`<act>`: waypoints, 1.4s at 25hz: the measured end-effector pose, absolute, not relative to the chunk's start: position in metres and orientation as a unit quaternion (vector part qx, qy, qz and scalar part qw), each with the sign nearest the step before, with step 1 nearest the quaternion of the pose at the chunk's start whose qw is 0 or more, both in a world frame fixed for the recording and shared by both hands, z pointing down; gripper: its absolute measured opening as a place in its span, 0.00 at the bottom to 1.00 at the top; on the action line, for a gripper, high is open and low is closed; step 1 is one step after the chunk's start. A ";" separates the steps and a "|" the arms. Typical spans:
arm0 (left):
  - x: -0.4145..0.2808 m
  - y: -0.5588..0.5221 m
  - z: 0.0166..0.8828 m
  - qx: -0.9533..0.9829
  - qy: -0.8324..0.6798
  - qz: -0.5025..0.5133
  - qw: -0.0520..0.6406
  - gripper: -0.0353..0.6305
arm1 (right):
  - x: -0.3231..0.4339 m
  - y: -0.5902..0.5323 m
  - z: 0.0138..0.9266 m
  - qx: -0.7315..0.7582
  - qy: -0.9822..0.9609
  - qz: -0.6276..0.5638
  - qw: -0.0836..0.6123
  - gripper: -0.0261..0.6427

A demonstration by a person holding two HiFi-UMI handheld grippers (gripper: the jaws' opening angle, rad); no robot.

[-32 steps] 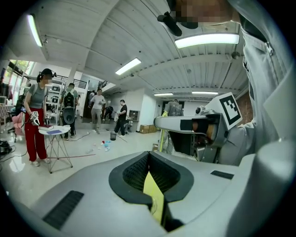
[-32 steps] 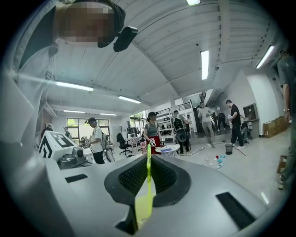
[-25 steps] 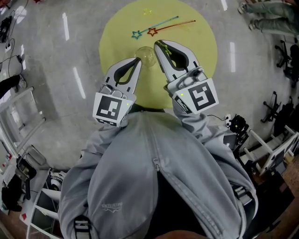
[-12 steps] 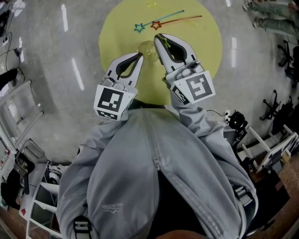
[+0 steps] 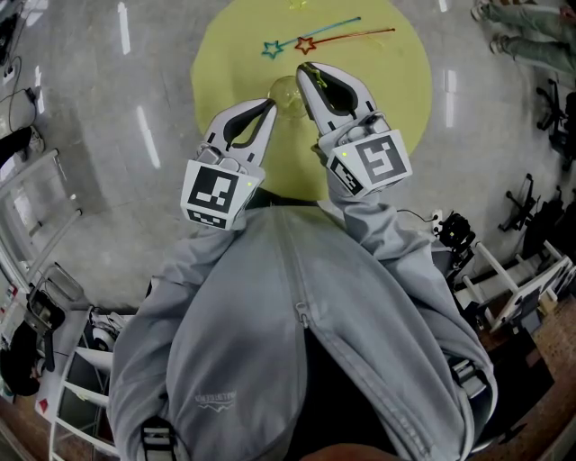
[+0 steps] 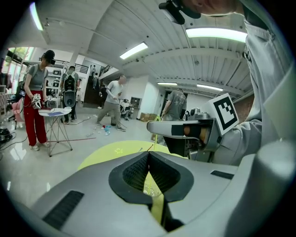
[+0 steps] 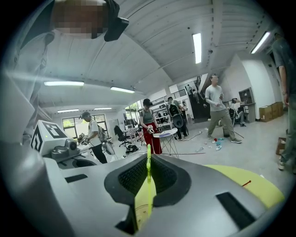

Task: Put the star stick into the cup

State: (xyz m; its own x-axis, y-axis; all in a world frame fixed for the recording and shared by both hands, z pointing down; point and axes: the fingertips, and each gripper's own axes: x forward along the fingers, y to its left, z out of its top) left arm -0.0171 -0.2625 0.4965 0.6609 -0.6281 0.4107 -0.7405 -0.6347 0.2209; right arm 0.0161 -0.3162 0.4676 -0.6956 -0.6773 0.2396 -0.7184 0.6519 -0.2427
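A thin green stick (image 7: 148,173) runs up between the jaws of my right gripper (image 7: 148,156), which is shut on it. In the head view my right gripper (image 5: 302,69) is over the yellow round table (image 5: 396,99), just right of a clear cup (image 5: 286,93). My left gripper (image 5: 270,106) is shut with nothing seen in it, its tips at the cup's near left side. The cup (image 6: 150,187) shows through the hollow under the left gripper's (image 6: 149,153) jaws. A blue star stick (image 5: 310,34) and a red star stick (image 5: 346,36) lie beyond the cup.
A small yellow star (image 5: 297,4) lies at the table's far edge. Around the table are grey floor, white racks (image 5: 36,225) at the left and equipment (image 5: 531,270) at the right. People (image 6: 36,99) stand in the room.
The head view has tilted, so the table and sticks sit higher in the picture. Both grippers stay by the cup, jaws unchanged.
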 end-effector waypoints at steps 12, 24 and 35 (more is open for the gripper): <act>-0.023 -0.262 0.497 0.888 -0.392 0.149 0.187 0.08 | 0.016 -0.318 0.485 0.387 -0.901 0.177 0.088 0.10; -0.025 -0.258 0.494 0.889 -0.393 0.145 0.186 0.08 | 0.015 -0.315 0.503 0.386 -0.892 0.219 0.086 0.26; -0.026 -0.256 0.492 0.888 -0.395 0.141 0.185 0.08 | 0.018 -0.312 0.532 0.391 -0.877 0.252 0.117 0.32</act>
State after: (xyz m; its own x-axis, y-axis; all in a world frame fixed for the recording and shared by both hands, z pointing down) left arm -0.0258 -0.2561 0.4924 0.6473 -0.6503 0.3975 -0.7550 -0.6187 0.2172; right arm 0.0176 -0.3121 0.5325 -0.6666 -0.6269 0.4034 -0.7454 0.5666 -0.3512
